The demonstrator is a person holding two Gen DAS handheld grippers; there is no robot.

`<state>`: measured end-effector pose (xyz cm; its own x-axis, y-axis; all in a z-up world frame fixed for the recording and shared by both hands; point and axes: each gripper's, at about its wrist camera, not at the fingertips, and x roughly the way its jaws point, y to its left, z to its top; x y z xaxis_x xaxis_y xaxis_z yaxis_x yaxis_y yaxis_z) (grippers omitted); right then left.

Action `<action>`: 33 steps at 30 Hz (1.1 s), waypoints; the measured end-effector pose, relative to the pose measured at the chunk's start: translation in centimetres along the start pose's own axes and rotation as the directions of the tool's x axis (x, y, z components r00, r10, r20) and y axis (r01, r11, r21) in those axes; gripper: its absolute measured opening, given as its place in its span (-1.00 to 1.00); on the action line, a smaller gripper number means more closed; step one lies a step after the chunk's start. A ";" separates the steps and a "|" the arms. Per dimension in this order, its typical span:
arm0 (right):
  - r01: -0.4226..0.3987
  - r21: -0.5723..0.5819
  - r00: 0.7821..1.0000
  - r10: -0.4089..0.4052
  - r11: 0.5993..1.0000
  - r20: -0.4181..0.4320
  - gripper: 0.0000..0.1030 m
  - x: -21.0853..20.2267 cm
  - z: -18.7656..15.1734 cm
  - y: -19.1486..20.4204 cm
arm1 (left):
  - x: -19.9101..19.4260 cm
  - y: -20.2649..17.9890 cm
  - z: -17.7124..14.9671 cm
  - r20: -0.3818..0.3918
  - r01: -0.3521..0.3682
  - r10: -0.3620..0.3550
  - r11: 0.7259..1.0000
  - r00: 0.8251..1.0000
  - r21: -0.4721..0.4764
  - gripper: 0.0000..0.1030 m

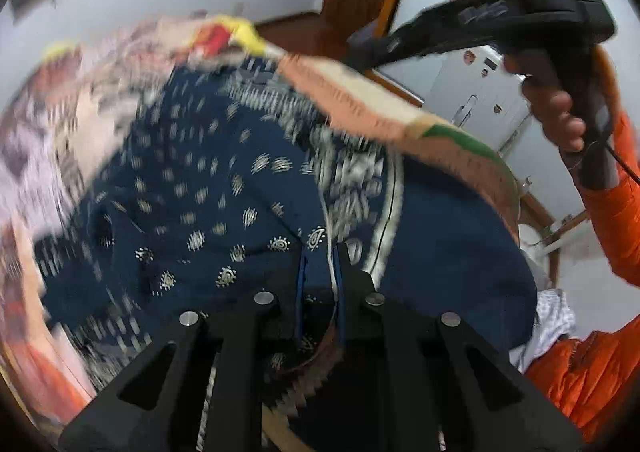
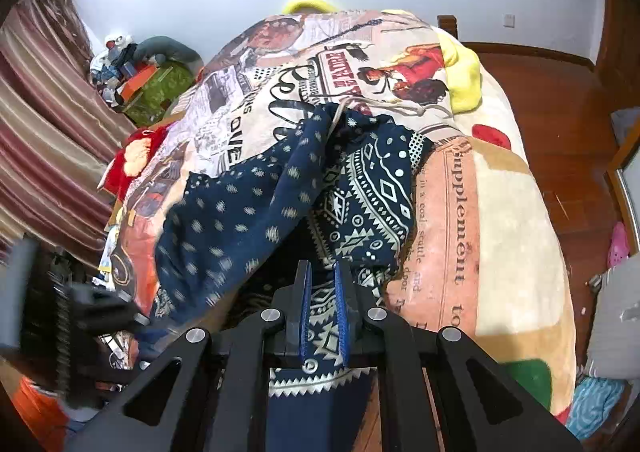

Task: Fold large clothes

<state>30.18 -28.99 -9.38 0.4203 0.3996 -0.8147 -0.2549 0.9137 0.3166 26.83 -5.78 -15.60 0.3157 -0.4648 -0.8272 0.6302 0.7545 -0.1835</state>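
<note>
Both the left gripper (image 1: 320, 268) and right gripper (image 2: 323, 292) are pinching the navy white-patterned cotton garment (image 2: 248, 212), lifting it above the picture-printed blanket (image 2: 500, 212); folding is barely beginning.

Navy garment (image 2: 240, 220): thin woven cloth, matt, printed with white motifs. Blanket (image 2: 516, 212) beneath it: thick plush fleece with a soft, napped surface and printed pictures. Right gripper (image 2: 324, 308): matt black plastic frame, ribbed blue pads, bright smooth metal pins. Floor (image 2: 560, 100): reddish wood, polished and glossy. Curtain (image 2: 48, 132): striped fabric with a slight sheen. Sleeve (image 1: 616, 212): orange quilted cloth.
</note>
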 end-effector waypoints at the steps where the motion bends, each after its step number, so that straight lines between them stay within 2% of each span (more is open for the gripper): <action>1: -0.002 -0.002 1.000 0.002 1.000 0.002 -0.84 0.1 -0.3 0.2 | -0.3 0.5 -0.4 0.002 0.006 -0.006 1.000 1.000 -0.026 -0.74; 2: -0.009 -0.004 1.000 0.009 1.000 0.004 -0.84 0.0 -0.4 0.5 | -0.9 1.1 -1.0 0.012 0.015 -0.015 0.998 1.000 -0.054 -0.69; 4: -0.025 -0.010 1.000 0.025 1.000 0.001 -0.84 0.2 -0.5 1.3 | -2.5 2.1 -1.9 0.035 0.030 -0.026 0.994 0.999 -0.105 -0.31; 6: -0.041 -0.020 0.999 0.041 0.999 -0.007 -0.84 0.8 -0.6 2.3 | -4.2 2.9 -2.6 0.078 0.028 -0.016 0.988 0.997 -0.149 -0.10; 11: -0.076 -0.035 0.997 0.075 0.997 -0.015 -0.84 2.5 -0.3 4.4 | -8.2 6.4 -4.3 0.163 -0.042 0.088 0.962 0.983 -0.269 0.02; 14: -0.098 -0.037 0.995 0.097 0.994 -0.029 -0.84 3.8 -0.1 5.4 | -8.6 9.4 -5.6 0.161 -0.085 0.163 0.910 0.973 -0.406 0.06; 15: -0.099 -0.039 0.994 0.098 0.994 -0.039 -0.84 4.3 -0.2 5.6 | -7.8 11.0 -6.0 0.142 -0.090 0.174 0.881 0.975 -0.464 0.06; 16: -0.097 -0.040 0.994 0.095 0.994 -0.054 -0.84 5.0 -0.3 5.8 | -7.2 11.7 -6.4 0.129 -0.089 0.174 0.867 0.976 -0.490 0.06; 18: -0.089 -0.029 0.991 0.085 0.996 -0.103 -0.84 6.9 -0.7 5.7 | -4.9 13.7 -7.0 0.083 -0.082 0.153 0.829 0.985 -0.554 0.06; 20: -0.068 -0.013 0.982 0.065 0.998 -0.176 -0.85 9.3 -1.6 5.3 | -2.9 14.7 -7.3 0.052 -0.068 0.122 0.802 0.991 -0.593 0.06; 22: -0.048 -0.005 0.972 0.045 0.999 -0.229 -0.85 11.2 -2.6 4.7 | -1.1 15.5 -7.5 0.055 -0.019 0.070 0.769 0.996 -0.639 0.05; 23: -0.050 -0.003 0.967 0.047 0.999 -0.252 -0.85 12.1 -3.3 4.3 | -0.6 15.8 -7.4 0.062 0.000 0.053 0.760 0.997 -0.650 0.04; 24: -0.059 -0.002 0.968 0.057 0.998 -0.246 -0.85 12.3 -3.5 4.1 | 0.0 16.1 -7.3 0.076 0.028 0.031 0.742 0.997 -0.670 -0.03; 26: -0.078 -0.012 0.972 0.073 0.997 -0.223 -0.85 12.0 -3.8 3.8 | 0.8 16.4 -6.9 0.088 0.054 0.008 0.729 0.996 -0.682 -0.20; 28: -0.072 -0.026 0.969 0.064 0.997 -0.237 -0.85 11.9 -3.7 3.8 | 1.6 16.5 -6.1 0.083 0.066 -0.013 0.727 0.996 -0.684 -0.79; 29: -0.068 -0.029 0.969 0.059 0.997 -0.241 -0.85 11.9 -3.7 3.7 | 1.6 16.4 -6.0 0.076 0.053 -0.002 0.731 0.997 -0.680 -0.84; 31: -0.054 -0.034 0.967 0.044 0.998 -0.250 -0.85 11.8 -3.6 3.6 | 1.1 15.9 -5.2 0.087 0.026 0.040 0.759 0.995 -0.651 -0.94; 33: -0.041 -0.043 0.967 0.028 0.998 -0.251 -0.85 11.5 -3.4 3.7 | -0.6 15.0 -4.4 0.116 -0.012 0.103 0.797 0.988 -0.604 -0.95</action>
<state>31.15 -21.26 -19.24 0.1804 0.3938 -0.9013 -0.3093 0.8926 0.3281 32.94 7.83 -20.23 0.4591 -0.4351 -0.7746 0.0698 0.8868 -0.4568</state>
